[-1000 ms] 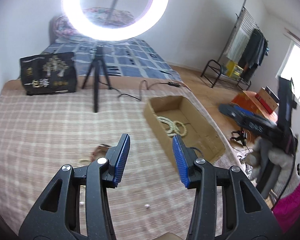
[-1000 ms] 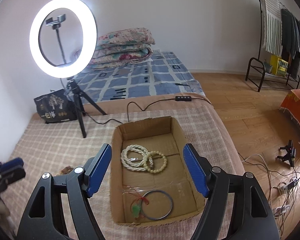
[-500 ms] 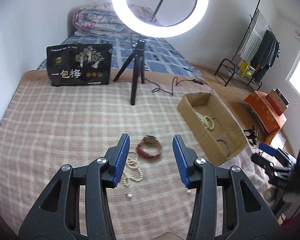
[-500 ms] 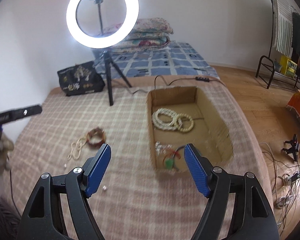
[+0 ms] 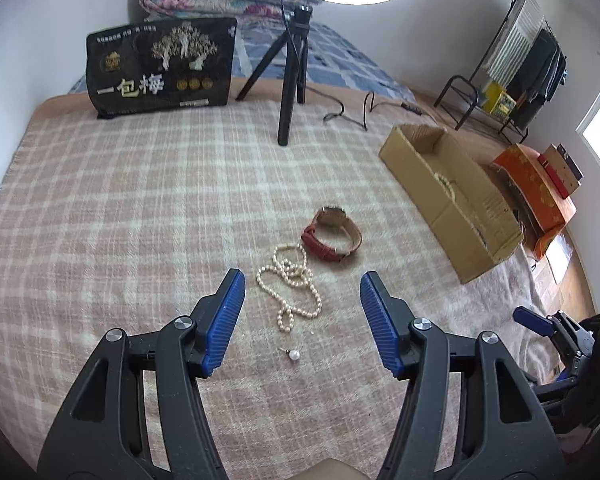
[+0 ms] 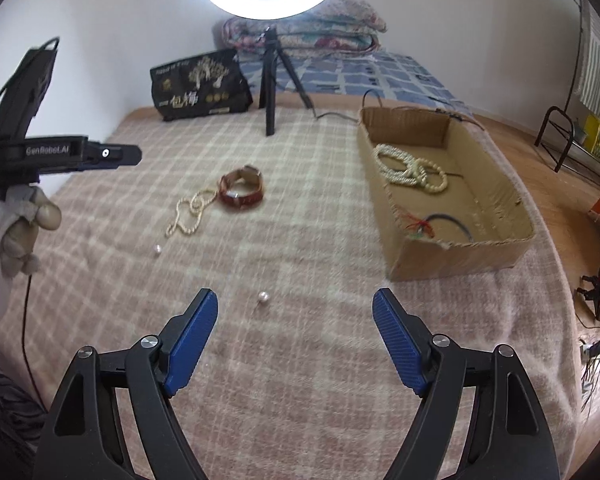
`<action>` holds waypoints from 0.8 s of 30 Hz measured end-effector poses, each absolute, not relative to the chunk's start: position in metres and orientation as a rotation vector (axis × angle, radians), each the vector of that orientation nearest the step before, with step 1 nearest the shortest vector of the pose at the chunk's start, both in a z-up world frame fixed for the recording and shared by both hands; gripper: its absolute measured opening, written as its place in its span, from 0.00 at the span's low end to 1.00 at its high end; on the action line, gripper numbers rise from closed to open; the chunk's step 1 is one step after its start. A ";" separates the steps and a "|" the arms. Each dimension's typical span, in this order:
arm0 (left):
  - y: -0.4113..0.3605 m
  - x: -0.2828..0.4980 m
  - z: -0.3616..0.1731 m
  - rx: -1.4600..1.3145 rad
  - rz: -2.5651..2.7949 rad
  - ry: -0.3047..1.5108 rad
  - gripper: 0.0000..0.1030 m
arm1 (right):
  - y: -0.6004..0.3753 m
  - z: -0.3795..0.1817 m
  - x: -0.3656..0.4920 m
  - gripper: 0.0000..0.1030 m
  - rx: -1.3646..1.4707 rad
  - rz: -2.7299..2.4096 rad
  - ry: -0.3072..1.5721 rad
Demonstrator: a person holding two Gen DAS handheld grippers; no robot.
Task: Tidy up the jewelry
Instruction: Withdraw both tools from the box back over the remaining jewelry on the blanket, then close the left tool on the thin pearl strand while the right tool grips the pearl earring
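A pearl necklace lies loose on the checked blanket, with a red-strapped watch just beyond it and a pearl earring nearer me. My left gripper is open and empty, hovering just short of the necklace. The cardboard box on the right holds bead bracelets and a dark bangle. My right gripper is open and empty above the blanket, near a second loose pearl. The necklace and watch also show in the right wrist view.
A ring light on a black tripod stands at the back with its cable trailing right. A black snack bag stands beside it. Folded quilts lie behind. A clothes rack and orange box are off the bed.
Both grippers swung left from the box toward the loose jewelry. The left gripper moved closer to the necklace and watch and opened wider. The right gripper pulled back from the box.
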State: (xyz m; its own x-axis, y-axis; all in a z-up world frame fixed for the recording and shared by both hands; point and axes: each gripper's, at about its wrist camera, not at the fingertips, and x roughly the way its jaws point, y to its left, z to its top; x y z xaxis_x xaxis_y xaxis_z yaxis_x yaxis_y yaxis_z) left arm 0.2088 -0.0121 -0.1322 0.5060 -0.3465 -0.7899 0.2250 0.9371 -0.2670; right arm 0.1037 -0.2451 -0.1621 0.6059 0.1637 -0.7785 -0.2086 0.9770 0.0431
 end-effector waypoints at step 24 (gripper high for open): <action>-0.020 0.247 -0.203 -0.197 -0.391 1.182 0.61 | -0.238 -0.226 0.151 0.46 0.132 0.287 1.102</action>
State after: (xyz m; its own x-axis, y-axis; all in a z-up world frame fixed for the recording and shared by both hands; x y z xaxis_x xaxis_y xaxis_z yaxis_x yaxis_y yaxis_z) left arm 0.2469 -0.0198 -0.2031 0.3218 -0.3975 -0.8593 0.1938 0.9160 -0.3512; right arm 0.1506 -0.2383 -0.2264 0.4199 0.2933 -0.8589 -0.1632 0.9553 0.2465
